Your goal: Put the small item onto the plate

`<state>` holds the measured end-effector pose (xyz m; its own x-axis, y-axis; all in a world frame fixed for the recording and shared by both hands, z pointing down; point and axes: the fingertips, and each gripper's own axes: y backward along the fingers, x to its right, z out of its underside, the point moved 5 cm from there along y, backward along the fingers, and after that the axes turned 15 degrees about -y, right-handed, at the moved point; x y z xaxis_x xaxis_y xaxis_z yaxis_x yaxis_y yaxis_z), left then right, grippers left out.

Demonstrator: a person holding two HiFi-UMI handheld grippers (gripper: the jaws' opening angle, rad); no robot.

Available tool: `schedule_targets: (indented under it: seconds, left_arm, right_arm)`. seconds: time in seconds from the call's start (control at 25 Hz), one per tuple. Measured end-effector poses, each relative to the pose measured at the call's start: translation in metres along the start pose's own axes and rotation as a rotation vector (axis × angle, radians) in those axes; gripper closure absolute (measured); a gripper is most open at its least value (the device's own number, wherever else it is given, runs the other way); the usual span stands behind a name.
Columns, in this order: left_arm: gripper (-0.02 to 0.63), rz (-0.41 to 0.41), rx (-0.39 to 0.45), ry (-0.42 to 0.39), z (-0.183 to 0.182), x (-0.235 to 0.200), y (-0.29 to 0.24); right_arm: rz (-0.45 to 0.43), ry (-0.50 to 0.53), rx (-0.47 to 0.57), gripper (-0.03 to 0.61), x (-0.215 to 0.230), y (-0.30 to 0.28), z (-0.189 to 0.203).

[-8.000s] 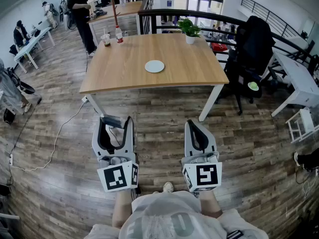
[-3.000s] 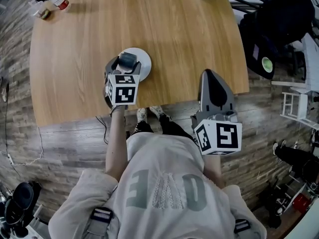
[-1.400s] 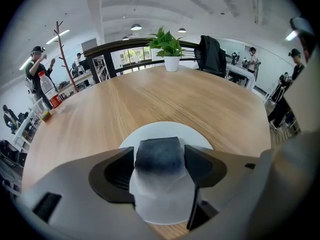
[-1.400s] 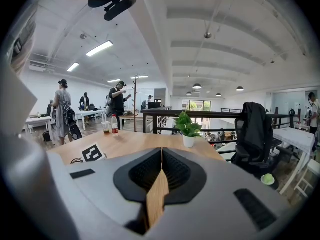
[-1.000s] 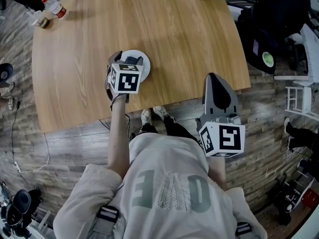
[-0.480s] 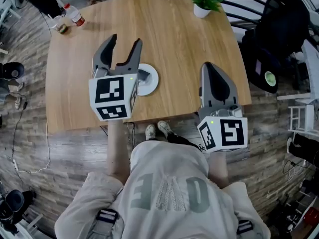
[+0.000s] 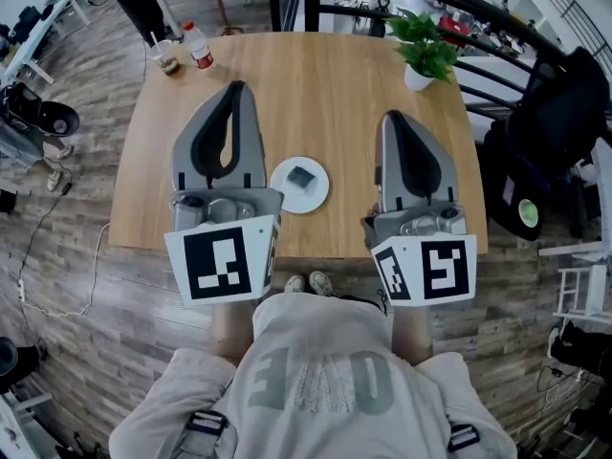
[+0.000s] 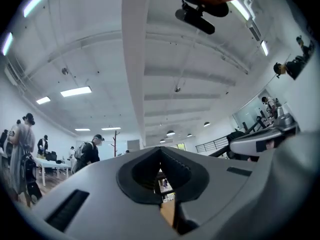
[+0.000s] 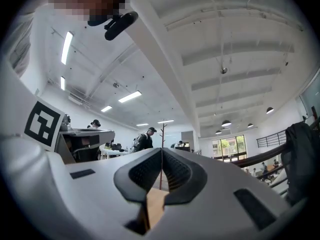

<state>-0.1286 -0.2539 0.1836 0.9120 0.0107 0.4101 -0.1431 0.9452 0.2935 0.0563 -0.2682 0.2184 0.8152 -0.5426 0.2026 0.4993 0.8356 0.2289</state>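
Observation:
A small dark grey item (image 7: pixel 302 177) lies on the white plate (image 7: pixel 285 192), near the front edge of the wooden table (image 7: pixel 325 84). Both grippers are raised in front of me, above the table and apart from the plate. My left gripper (image 7: pixel 236 87) is left of the plate; its jaws have just been closing and now meet with nothing between them. To the plate's right, my right gripper (image 7: pixel 393 116) is shut and empty. The left gripper (image 8: pixel 161 149) and right gripper (image 9: pixel 161 151) views point slightly upward at the ceiling and far room, and neither shows plate or item.
A potted plant (image 7: pixel 426 54) stands at the table's far right corner. A bottle (image 7: pixel 201 46) and a cup (image 7: pixel 169 61) stand at the far left corner. A chair draped with a black jacket (image 7: pixel 559 113) is to the right. People stand in the background.
Both grippers have risen away from the table. The left gripper's open jaws lifted off the plate and closed empty. The item stays on the plate.

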Motion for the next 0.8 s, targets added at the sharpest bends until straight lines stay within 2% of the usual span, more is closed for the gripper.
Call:
schedule_targets:
  seconds: [0.16,0.36,0.52,0.72,0.8]
  left_arm:
    - [0.604,-0.077,0.019,-0.001,-0.009,-0.013,0.020]
    - [0.604,-0.129,-0.008,-0.016,-0.003,-0.024,0.035]
    - [0.604,-0.149,-0.014,-0.005,-0.001,-0.031,0.040]
    - [0.604,-0.138,-0.063,-0.118,0.002,-0.023,0.038]
    - [0.604,-0.130,-0.073,-0.127,0.002,-0.020,0.039]
  right_arm:
    - [-0.053,-0.003,0.018,0.560,-0.017,-0.004,-0.001]
    - [-0.112,0.027,-0.017,0.560,-0.038,-0.012,0.010]
    - [-0.141,-0.001,-0.018,0.560,-0.047,-0.015,0.011]
    - [-0.151,-0.012,-0.013,0.560,-0.051,-0.018,0.010]
    - [-0.153,-0.014,-0.009,0.560,-0.052,-0.017,0.010]
